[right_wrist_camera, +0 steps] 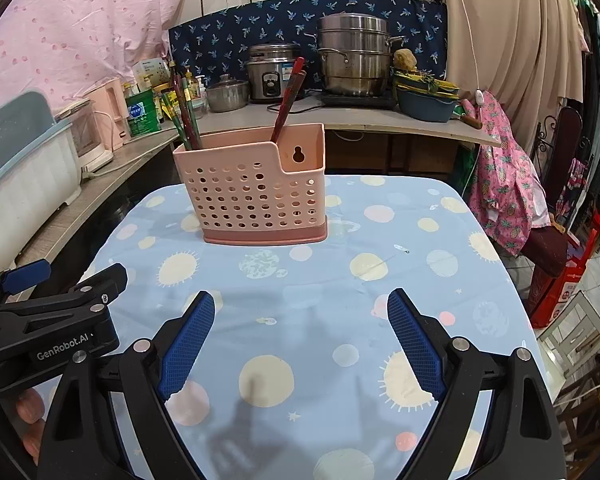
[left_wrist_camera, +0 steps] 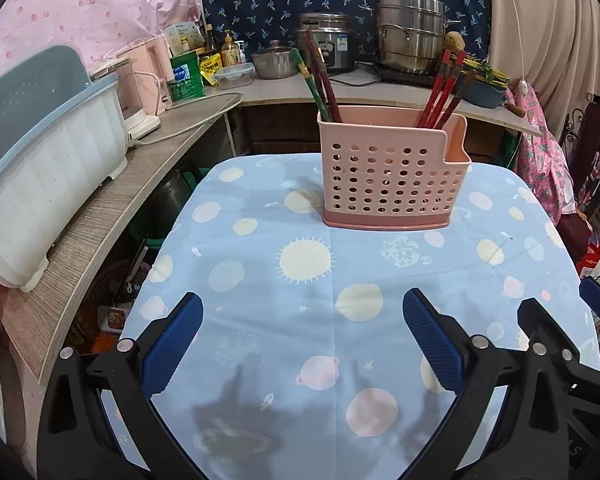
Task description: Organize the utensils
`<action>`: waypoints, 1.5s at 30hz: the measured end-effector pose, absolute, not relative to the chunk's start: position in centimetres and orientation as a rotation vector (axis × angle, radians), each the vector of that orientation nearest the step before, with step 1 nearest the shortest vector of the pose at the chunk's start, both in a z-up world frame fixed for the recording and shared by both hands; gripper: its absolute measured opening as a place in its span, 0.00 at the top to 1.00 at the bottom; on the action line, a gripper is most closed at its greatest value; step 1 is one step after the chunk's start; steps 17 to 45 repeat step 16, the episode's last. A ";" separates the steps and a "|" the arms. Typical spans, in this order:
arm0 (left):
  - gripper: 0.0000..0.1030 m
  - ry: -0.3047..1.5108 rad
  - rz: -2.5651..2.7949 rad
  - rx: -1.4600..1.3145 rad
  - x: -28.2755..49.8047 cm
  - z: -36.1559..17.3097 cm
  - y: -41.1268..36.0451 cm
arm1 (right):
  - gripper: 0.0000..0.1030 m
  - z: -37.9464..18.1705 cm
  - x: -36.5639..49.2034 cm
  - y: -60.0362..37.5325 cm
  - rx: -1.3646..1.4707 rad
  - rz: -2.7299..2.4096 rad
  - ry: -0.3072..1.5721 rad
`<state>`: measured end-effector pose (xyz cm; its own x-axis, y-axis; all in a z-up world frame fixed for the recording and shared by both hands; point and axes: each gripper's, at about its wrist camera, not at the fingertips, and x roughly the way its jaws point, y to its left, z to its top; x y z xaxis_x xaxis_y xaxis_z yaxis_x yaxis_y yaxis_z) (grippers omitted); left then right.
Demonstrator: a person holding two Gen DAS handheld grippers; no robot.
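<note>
A pink perforated utensil holder [left_wrist_camera: 394, 172] stands upright at the far side of the table; it also shows in the right wrist view [right_wrist_camera: 256, 196]. Green and dark red chopsticks [left_wrist_camera: 320, 80] lean out of its left compartment, and red chopsticks [left_wrist_camera: 444, 88] out of its right. In the right wrist view the same sets show on the left [right_wrist_camera: 186, 116] and in the middle [right_wrist_camera: 288, 100]. My left gripper [left_wrist_camera: 302, 312] is open and empty, low over the near table. My right gripper [right_wrist_camera: 300, 312] is open and empty beside it. The left gripper's body [right_wrist_camera: 52, 320] shows at the right view's left edge.
The table wears a blue cloth with planets and suns [left_wrist_camera: 300, 260]. A counter at left carries a white and blue dish rack [left_wrist_camera: 48, 168] and a pink appliance [left_wrist_camera: 148, 76]. The back counter holds steel pots [left_wrist_camera: 410, 32], a rice cooker [right_wrist_camera: 270, 74] and bottles. A pink garment [right_wrist_camera: 508, 184] hangs at right.
</note>
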<state>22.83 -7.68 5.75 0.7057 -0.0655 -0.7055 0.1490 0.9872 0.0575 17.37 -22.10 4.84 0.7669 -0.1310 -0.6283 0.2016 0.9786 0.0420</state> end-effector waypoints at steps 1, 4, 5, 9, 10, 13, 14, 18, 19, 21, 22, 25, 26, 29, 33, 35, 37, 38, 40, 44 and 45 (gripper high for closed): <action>0.07 0.782 -0.116 0.111 22.9 5.7 -7.7 | 0.18 4.8 17.4 -22.2 0.109 -0.181 0.674; 0.07 0.793 -0.111 0.105 23.4 5.5 -7.6 | 0.18 4.6 17.6 -22.4 0.109 -0.182 0.678; 0.07 0.795 -0.110 0.104 23.5 5.4 -7.6 | 0.18 4.6 17.6 -22.5 0.110 -0.183 0.679; 0.07 0.788 -0.112 0.109 23.7 5.5 -7.7 | 0.18 4.4 17.8 -22.8 0.114 -0.187 0.683; 0.07 0.784 -0.108 0.111 23.7 5.6 -7.8 | 0.18 4.3 17.9 -22.8 0.114 -0.188 0.685; 0.07 0.776 -0.114 0.116 23.9 5.6 -7.9 | 0.18 4.3 18.0 -23.0 0.116 -0.190 0.684; 0.07 0.775 -0.110 0.121 23.9 5.6 -7.9 | 0.18 4.4 18.0 -23.0 0.117 -0.190 0.684; 0.07 0.772 -0.113 0.121 24.0 5.5 -8.0 | 0.18 4.4 18.0 -23.1 0.115 -0.190 0.684; 0.07 0.772 -0.113 0.121 24.0 5.5 -8.0 | 0.18 4.4 18.0 -23.1 0.115 -0.190 0.684; 0.07 0.772 -0.113 0.121 24.0 5.5 -8.0 | 0.18 4.4 18.0 -23.1 0.115 -0.190 0.684; 0.07 0.772 -0.113 0.121 24.0 5.5 -8.0 | 0.18 4.4 18.0 -23.1 0.115 -0.190 0.684; 0.07 0.772 -0.113 0.121 24.0 5.5 -8.0 | 0.18 4.4 18.0 -23.1 0.115 -0.190 0.684; 0.07 0.772 -0.113 0.121 24.0 5.5 -8.0 | 0.18 4.4 18.0 -23.1 0.115 -0.190 0.684; 0.07 0.772 -0.113 0.121 24.0 5.5 -8.0 | 0.18 4.4 18.0 -23.1 0.115 -0.190 0.684; 0.07 0.772 -0.113 0.121 24.0 5.5 -8.0 | 0.18 4.4 18.0 -23.1 0.115 -0.190 0.684; 0.07 0.772 -0.113 0.121 24.0 5.5 -8.0 | 0.18 4.4 18.0 -23.1 0.115 -0.190 0.684; 0.07 0.772 -0.113 0.121 24.0 5.5 -8.0 | 0.18 4.4 18.0 -23.1 0.115 -0.190 0.684; 0.07 0.772 -0.113 0.121 24.0 5.5 -8.0 | 0.18 4.4 18.0 -23.1 0.115 -0.190 0.684; 0.07 0.772 -0.113 0.121 24.0 5.5 -8.0 | 0.18 4.4 18.0 -23.1 0.115 -0.190 0.684; 0.07 0.772 -0.113 0.121 24.0 5.5 -8.0 | 0.18 4.4 18.0 -23.1 0.115 -0.190 0.684; 0.07 0.772 -0.113 0.121 24.0 5.5 -8.0 | 0.18 4.4 18.0 -23.1 0.115 -0.190 0.684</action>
